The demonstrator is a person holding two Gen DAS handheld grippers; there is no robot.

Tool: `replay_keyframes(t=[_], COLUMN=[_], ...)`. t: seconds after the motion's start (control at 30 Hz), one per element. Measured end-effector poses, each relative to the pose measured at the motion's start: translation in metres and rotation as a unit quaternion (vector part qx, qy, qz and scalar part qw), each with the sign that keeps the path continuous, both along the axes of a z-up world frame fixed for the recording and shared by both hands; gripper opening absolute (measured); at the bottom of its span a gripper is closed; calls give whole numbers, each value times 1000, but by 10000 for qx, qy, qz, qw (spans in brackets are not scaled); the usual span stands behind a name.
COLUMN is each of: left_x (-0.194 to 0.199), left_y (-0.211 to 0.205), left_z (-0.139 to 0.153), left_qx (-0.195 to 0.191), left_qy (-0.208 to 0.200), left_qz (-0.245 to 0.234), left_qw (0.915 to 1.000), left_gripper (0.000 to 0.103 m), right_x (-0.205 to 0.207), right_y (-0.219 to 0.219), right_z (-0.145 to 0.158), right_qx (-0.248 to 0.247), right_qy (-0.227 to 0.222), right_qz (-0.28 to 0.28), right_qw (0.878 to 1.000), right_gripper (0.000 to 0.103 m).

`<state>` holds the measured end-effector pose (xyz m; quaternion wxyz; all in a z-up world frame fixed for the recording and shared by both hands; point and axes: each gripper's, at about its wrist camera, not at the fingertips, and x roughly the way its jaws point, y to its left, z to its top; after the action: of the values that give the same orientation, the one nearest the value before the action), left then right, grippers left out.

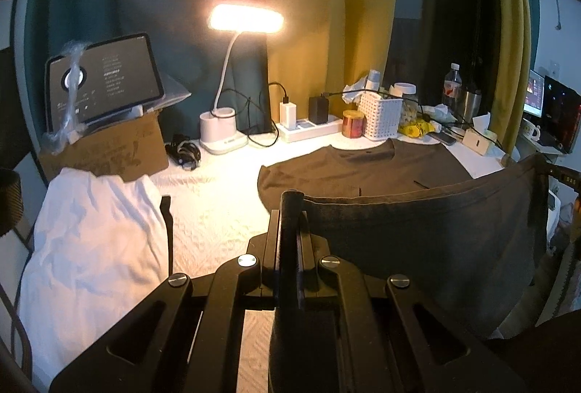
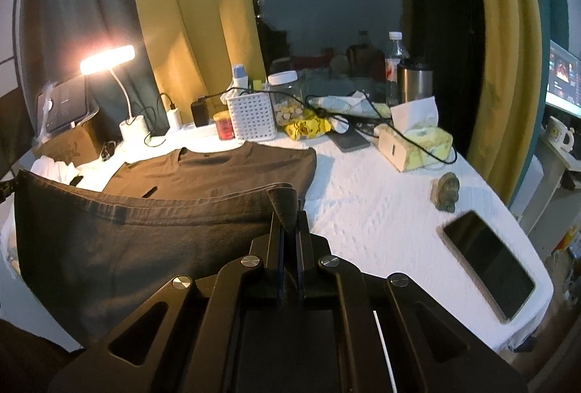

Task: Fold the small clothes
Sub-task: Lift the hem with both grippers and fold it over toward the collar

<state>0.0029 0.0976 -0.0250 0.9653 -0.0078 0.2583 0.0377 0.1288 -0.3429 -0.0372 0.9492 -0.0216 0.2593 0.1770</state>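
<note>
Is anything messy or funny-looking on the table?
Yes, a bit. The back of the table is cluttered: a yellow wrapper lies crumpled beside the white basket, with black cables trailing over the tissue box. The white garment lies rumpled. The dark shirt looks fine, just half-lifted.

Left gripper [image 1: 290, 211] and right gripper [image 2: 288, 211] both angle downward, fingers [image 1: 274, 240] pinched tight on cloth.

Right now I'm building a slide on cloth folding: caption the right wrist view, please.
Right gripper shut on a corner of the dark T-shirt, lifting its hem over the white-covered table.
</note>
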Motion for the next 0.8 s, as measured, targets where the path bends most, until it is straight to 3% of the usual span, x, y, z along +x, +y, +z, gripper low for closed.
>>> replay_keyframes(t=[0.8], left_x=[60], left_y=[13], left_z=[25], left_qx=[94], left_qy=[-341], left_qz=[-53], left_qw=[9994], left_gripper=[4], right_x=[59], right_y=[18], right_z=[29], right_qx=[-43], right_qy=[-273], right_qz=[-128], right_qw=[9995], right_gripper=[6])
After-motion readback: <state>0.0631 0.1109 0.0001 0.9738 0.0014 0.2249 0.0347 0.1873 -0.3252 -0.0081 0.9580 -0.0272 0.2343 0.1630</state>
